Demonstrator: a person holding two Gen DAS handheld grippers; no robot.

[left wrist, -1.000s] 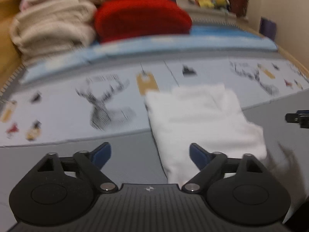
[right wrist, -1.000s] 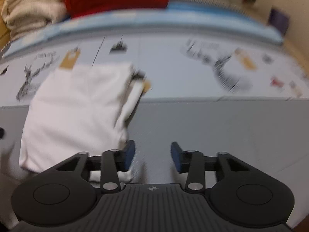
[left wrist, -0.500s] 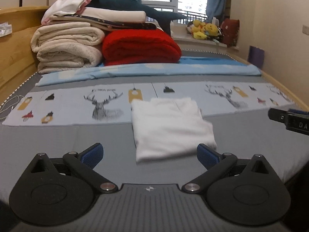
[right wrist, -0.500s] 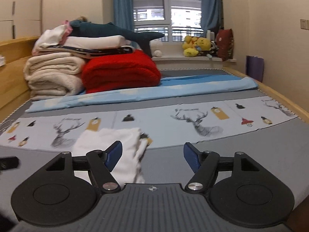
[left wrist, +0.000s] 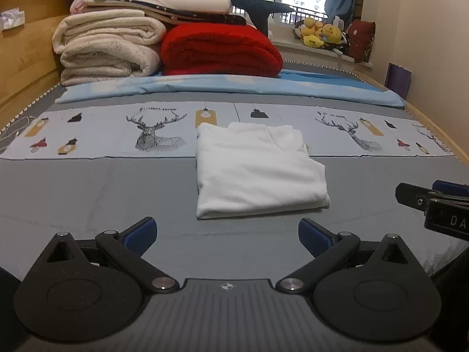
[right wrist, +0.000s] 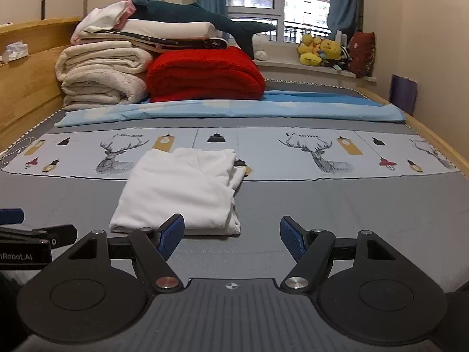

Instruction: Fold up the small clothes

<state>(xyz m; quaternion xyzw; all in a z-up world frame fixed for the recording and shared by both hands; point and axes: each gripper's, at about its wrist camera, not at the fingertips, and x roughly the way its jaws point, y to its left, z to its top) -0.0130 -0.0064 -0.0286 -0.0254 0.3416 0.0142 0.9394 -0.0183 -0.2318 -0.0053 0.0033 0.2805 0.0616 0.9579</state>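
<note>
White folded garment (left wrist: 258, 170) flat on grey bed cover (left wrist: 88, 193), far edge overlapping the printed deer strip (left wrist: 155, 130); neat rectangle, near edge a thick fold, right side showing stacked layers and a small loose flap. Left claw (left wrist: 227, 236) wide, blue pads (left wrist: 140, 233) spread far apart, nothing between them, hovering just short of the garment's near edge, not touching. Right claw (right wrist: 231, 236) also wide, empty, its left pad (right wrist: 171, 234) overlapping the garment's near right corner in view, contact not clear; right pad over bare grey cover. From left wrist view, part of right claw visible at right edge, beside garment and apart from it; from right wrist view, part of left claw at left edge, likewise apart. Behind garment: light blue sheet (left wrist: 234, 86) folded across bed. Further back, cream blankets (left wrist: 108, 48) stacked at left, red blanket (left wrist: 219, 51) just beside on the right, touching; white pillows and dark plush shark (right wrist: 199, 19) on top. Wooden headboard (left wrist: 26, 58) along left side. Yellow plush toys (right wrist: 319, 50) on windowsill, blue curtains (right wrist: 343, 0) at window, purple item (right wrist: 403, 94) against right wall.
</note>
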